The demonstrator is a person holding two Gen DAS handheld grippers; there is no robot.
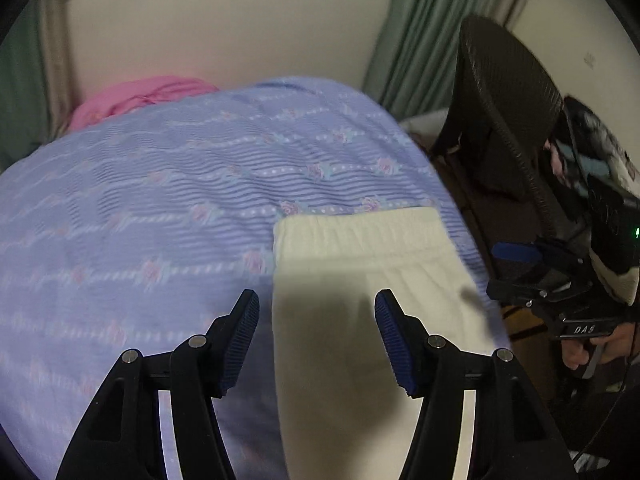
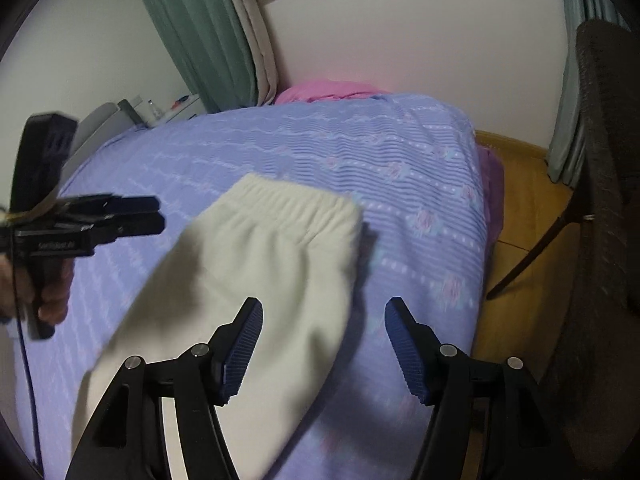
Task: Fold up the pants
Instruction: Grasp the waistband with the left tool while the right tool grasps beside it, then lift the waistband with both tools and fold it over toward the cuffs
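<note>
Bedroom, dim light: pale wall, green curtain (image 2: pixel 192 36) at the far side, wooden floor (image 2: pixel 524 200) to the right of the bed.

Item 1, bedspread (image 1: pixel 132 184): lilac, wavy stripes with small flower motifs, covers the whole bed. I see a pink cloth (image 1: pixel 140 96) bunched at its far end against the wall.

Item 2, pants (image 1: pixel 352 272): cream, soft fabric, lying flat on the bedspread near its right edge. Elastic waistband points toward the far end; the legs run back toward me and pass out of view below the frame.

Item 3, left gripper (image 1: pixel 316 332): hanging above the pants, tilted down. Jaws apart, blue pads clear of the fabric, nothing between them.

Item 4, right gripper (image 2: pixel 323 336): above the right edge of the pants, tilted down. Jaws apart, nothing pinched; left pad over the cream cloth, right pad over bedspread. I cannot tell its jaws from the left camera, where it appears side-on.

Item 5, chair (image 1: pixel 508 108): dark woven back, standing beside the bed on the right.
</note>
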